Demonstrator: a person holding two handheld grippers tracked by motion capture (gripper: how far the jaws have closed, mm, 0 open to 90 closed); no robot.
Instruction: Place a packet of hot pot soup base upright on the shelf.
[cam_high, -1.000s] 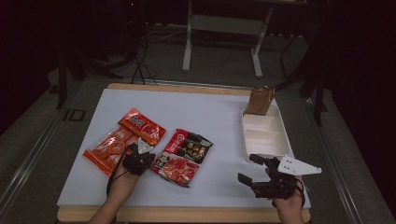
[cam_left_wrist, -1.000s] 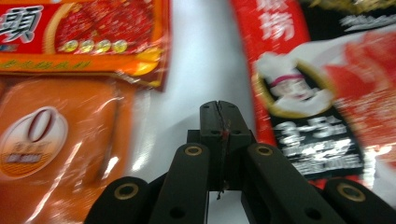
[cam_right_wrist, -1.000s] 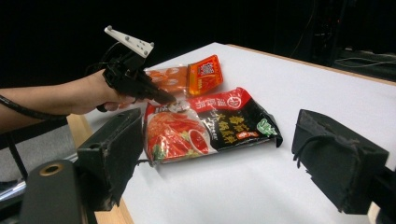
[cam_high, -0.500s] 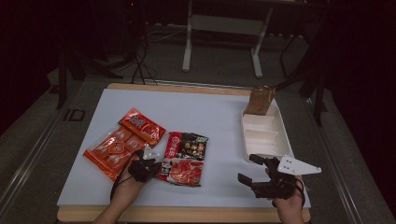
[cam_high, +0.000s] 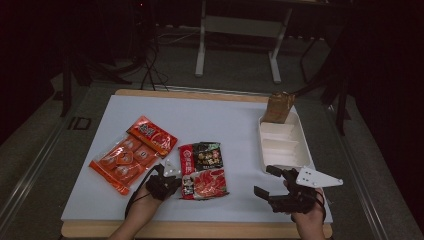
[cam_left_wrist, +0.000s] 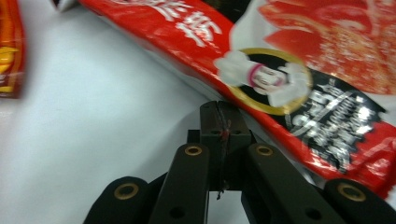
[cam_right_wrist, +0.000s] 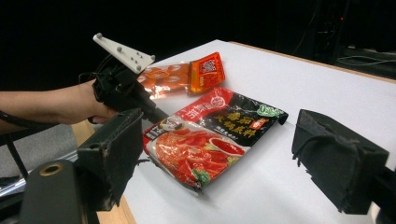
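Observation:
A red and black food packet (cam_high: 202, 170) (cam_right_wrist: 210, 135) (cam_left_wrist: 299, 84) lies flat near the table's front middle. My left gripper (cam_high: 180, 184) (cam_left_wrist: 219, 116) is shut with nothing between its pads; its tips touch the packet's left edge. In the right gripper view the left gripper (cam_right_wrist: 156, 115) meets that edge, with a hand behind it. My right gripper (cam_high: 264, 181) (cam_right_wrist: 219, 140) hovers open at the front right, jaws wide apart and empty, pointing toward the packet.
An orange-red snack packet (cam_high: 132, 152) (cam_right_wrist: 187, 74) lies left of the first. A white compartment tray (cam_high: 282, 145) stands at the right with a brown bag (cam_high: 278, 107) at its far end. The table's wooden front edge (cam_high: 200, 230) is close to both hands.
The left gripper has slid right along the table, and the red and black packet has turned from tilted to nearly square and shifted slightly right. The right gripper has stayed put.

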